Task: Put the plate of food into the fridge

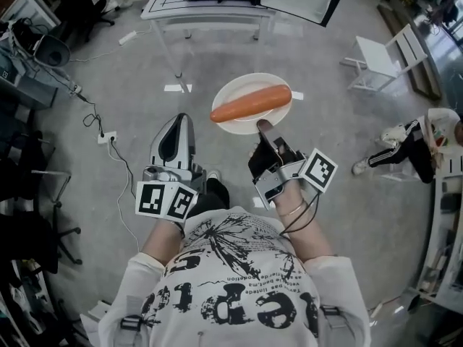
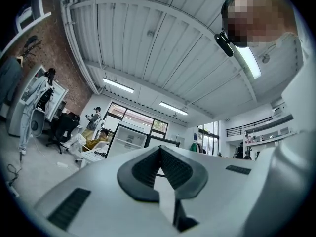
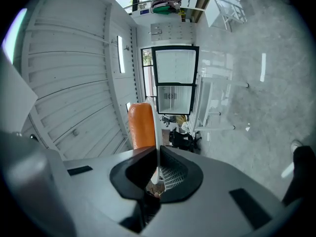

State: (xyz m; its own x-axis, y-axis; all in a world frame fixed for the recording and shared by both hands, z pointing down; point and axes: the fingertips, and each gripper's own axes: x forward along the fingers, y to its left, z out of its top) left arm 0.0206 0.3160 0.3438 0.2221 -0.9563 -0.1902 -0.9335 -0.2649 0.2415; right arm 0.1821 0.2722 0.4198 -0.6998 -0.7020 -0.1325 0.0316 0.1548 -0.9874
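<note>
The plate (image 1: 244, 85) is white, the food (image 1: 251, 103) orange, the shirt (image 1: 239, 266) white with black print, the floor (image 1: 145, 63) grey.

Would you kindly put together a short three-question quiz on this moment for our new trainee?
1. True or false: the right tool is clamped on the rim of the round white plate.
2. What lies on the plate? A) a long orange piece of food; B) a green apple; C) a slice of bread.
3. Fill in the missing word: the jaws of the left tool are ___, with nothing between them.

Key: 1 true; 2 A; 3 together.
</note>
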